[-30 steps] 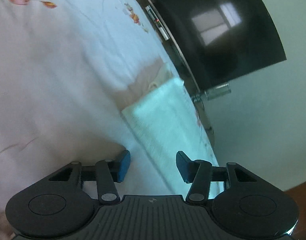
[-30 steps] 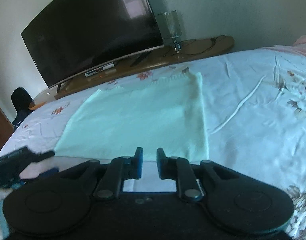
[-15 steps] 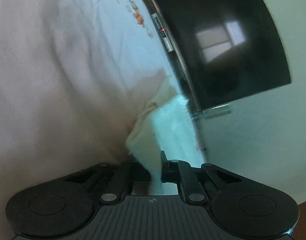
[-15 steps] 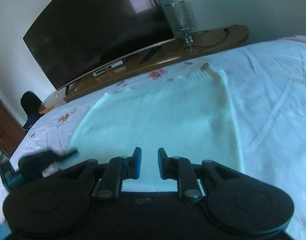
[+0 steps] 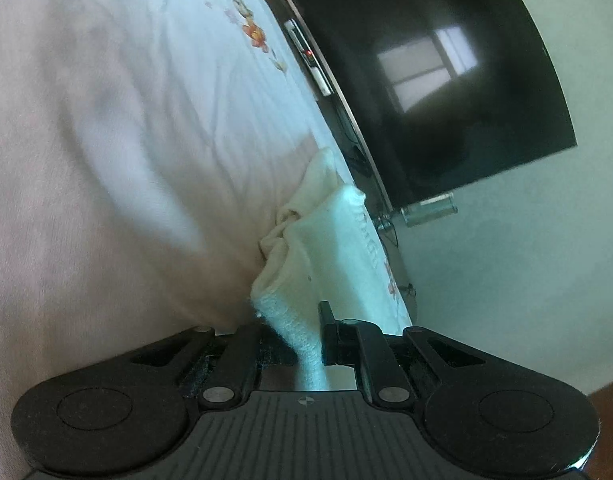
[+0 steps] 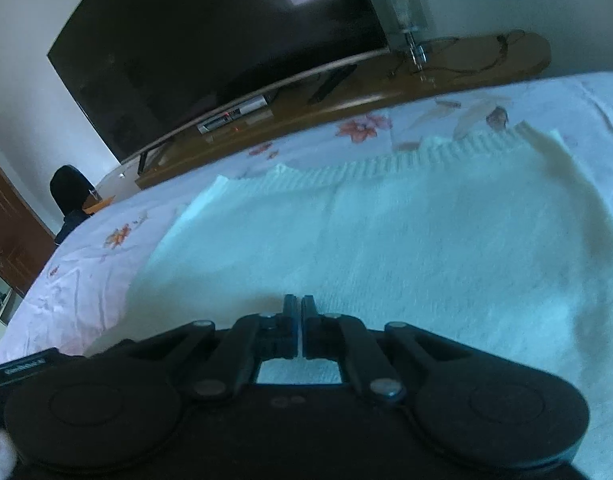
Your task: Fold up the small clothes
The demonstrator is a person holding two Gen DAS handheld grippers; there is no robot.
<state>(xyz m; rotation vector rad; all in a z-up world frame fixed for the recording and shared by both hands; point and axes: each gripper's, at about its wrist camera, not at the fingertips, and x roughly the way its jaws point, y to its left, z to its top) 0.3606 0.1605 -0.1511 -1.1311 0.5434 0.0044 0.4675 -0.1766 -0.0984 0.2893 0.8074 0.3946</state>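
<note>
A pale cream knit garment [image 6: 386, 232] lies spread flat on the floral bed sheet [image 6: 86, 280], its ribbed hem toward the TV. My right gripper [image 6: 298, 304] is shut, with its tips down on the near part of the garment. No cloth shows between the pads. In the left wrist view, my left gripper [image 5: 294, 320] is shut on a corner of the garment [image 5: 334, 248]. That corner is pulled up into a bunched fold off the sheet [image 5: 126, 160]. The cloth hides the left finger's pad.
A large dark TV [image 6: 210, 40] stands on a long wooden shelf [image 6: 386, 84] just past the bed's far edge, with a glass lamp [image 6: 402, 12] and cables beside it. A dark chair back [image 6: 70, 196] sits at the left. Bed sheet surrounds the garment.
My left gripper closed on the garment's corner and raised it into a fold. My right gripper moved forward and down over the garment, and its jaws went from slightly apart to shut.
</note>
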